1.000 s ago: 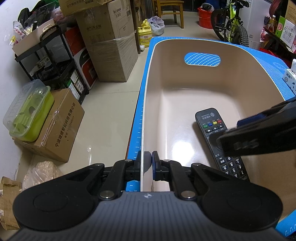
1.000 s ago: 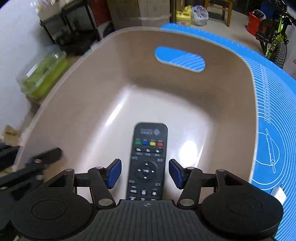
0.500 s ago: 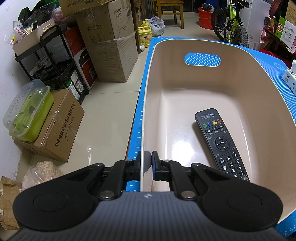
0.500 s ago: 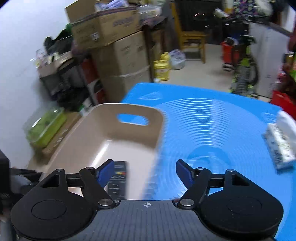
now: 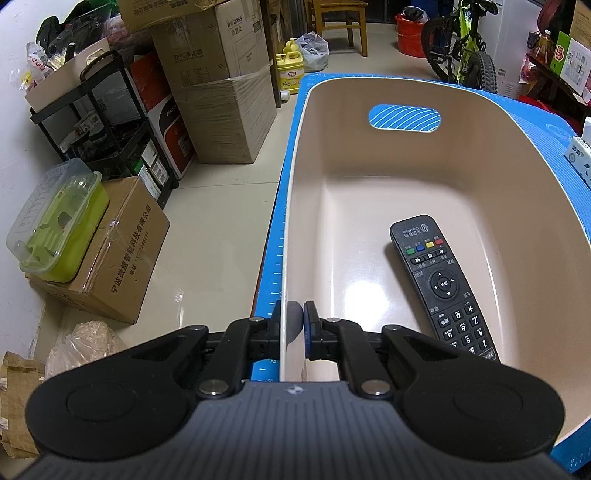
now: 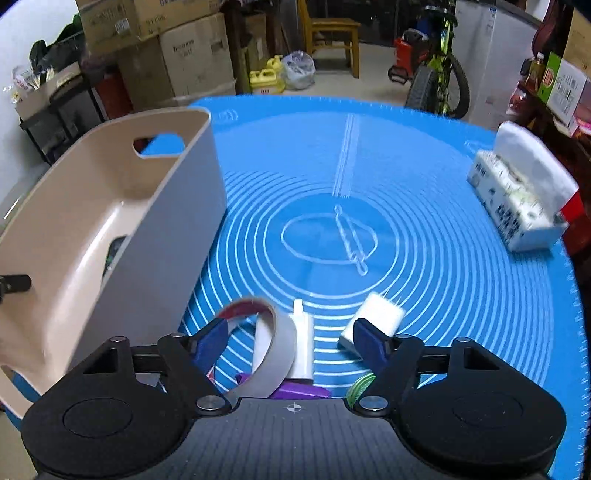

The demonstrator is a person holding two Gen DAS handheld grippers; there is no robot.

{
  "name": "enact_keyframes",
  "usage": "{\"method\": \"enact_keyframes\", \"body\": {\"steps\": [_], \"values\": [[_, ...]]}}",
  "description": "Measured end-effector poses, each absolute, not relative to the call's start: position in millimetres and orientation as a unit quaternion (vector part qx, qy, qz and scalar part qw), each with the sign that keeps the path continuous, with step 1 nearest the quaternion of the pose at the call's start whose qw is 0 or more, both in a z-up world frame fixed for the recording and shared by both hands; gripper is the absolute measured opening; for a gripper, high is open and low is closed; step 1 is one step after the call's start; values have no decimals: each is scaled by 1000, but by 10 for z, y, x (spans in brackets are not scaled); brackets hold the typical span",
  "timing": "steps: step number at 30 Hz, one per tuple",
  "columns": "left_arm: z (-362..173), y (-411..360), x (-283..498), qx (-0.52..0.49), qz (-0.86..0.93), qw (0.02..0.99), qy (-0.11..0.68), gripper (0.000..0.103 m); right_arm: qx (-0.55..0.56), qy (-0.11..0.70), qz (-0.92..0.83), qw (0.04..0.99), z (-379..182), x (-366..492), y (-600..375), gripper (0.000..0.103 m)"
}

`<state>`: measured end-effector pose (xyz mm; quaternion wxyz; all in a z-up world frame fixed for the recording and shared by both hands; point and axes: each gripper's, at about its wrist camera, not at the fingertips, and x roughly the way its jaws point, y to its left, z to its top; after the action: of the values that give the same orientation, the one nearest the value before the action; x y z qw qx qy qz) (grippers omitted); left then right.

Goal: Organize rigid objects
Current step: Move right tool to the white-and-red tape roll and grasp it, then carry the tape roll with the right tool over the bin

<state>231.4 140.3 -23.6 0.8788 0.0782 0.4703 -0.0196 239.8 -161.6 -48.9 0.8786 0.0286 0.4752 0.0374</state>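
Observation:
My left gripper is shut on the near left rim of the beige bin. A black remote lies on the bin floor at the right. My right gripper is open and empty above the blue mat, to the right of the bin. Between and just below its fingers stand a roll of tape on edge, a small white tube and a white block. A purple item and a green one are partly hidden under the gripper body.
A tissue pack lies at the mat's right edge. Left of the table are cardboard boxes, a black shelf and a green lidded container on the floor. A bicycle and a chair stand behind.
My right gripper has left the bin, where the remote stays, and swung right and back over the mat to the loose items. My left gripper has kept its hold on the bin rim.

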Motion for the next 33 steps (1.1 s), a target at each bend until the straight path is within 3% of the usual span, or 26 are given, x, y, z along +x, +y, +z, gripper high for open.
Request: {"method": "enact_keyframes", "body": {"steps": [5,9,10,17,28,33], "values": [[-242,1400,2314,78,-19,879,470,11,34,491,29,870,-698,2417,-1586,55],[-243,1396,2311,78,-19,879,470,11,43,490,28,870,-747,2417,-1618,27],[-243,1398,2312,78,-19,879,470,11,40,489,24,871,-746,2417,-1617,24],[-244,1396,2312,79,-19,879,470,11,35,462,13,886,-584,2333,-1653,20],[-247,1390,2315,79,-19,879,470,11,49,336,28,940,248,2349,-1519,20],[-249,1389,2314,80,-20,879,470,11,50,326,76,941,403,2517,-1187,20]]}}
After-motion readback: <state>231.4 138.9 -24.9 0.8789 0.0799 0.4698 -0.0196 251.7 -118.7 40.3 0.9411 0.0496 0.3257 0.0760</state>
